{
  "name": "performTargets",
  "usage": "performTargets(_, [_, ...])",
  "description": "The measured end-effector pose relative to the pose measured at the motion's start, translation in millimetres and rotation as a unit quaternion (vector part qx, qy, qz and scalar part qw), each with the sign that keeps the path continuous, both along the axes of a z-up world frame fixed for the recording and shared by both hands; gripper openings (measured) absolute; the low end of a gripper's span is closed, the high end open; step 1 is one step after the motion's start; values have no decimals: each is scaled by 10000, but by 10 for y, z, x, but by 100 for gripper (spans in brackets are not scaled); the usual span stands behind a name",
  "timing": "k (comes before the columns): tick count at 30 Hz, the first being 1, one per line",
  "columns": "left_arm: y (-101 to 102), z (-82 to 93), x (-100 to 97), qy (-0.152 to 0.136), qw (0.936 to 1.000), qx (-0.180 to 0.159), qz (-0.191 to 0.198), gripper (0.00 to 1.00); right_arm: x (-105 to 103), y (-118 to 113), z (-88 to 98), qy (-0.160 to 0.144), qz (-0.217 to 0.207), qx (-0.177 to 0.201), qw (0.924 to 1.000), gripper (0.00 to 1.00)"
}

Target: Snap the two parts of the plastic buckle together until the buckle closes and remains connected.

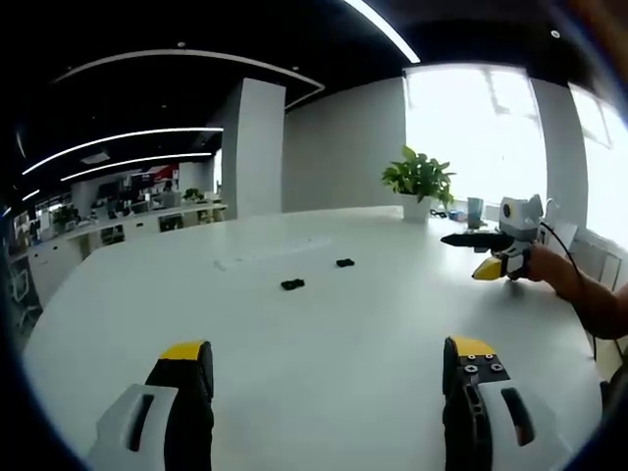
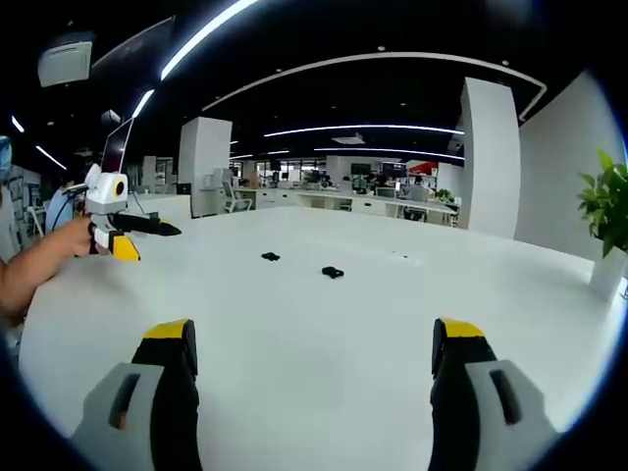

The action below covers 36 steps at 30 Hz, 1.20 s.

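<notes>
White bench (image 1: 324, 343) in an open office: two black buckle halves (image 1: 292, 285) (image 1: 344, 263) lie apart at 12 o'clock, ahead of both spread, empty tongs (image 1: 329, 378) (image 2: 312, 368), roughly equidistant.

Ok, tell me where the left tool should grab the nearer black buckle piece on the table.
From above, jaws across its short width. In the left gripper view the nearer buckle piece lies flat and low on the white table, its long side running sideways, apart from the other piece. Details are too small to tell which end mates, so grip mid-body. The left tool is open.
</notes>
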<state>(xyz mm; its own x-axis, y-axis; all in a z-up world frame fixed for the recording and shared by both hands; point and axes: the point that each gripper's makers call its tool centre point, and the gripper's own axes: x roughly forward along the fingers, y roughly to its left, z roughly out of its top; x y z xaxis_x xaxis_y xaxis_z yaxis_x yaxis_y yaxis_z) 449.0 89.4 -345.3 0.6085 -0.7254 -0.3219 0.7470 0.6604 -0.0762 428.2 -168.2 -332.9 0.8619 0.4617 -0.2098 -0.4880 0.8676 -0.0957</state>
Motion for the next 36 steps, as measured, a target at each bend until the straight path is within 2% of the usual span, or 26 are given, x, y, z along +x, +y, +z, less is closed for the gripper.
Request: performTargets(36, [-19, -38, -31, 23, 10000, 77, -17, 99, -2, -7, 5, -3, 15, -22, 10000, 100])
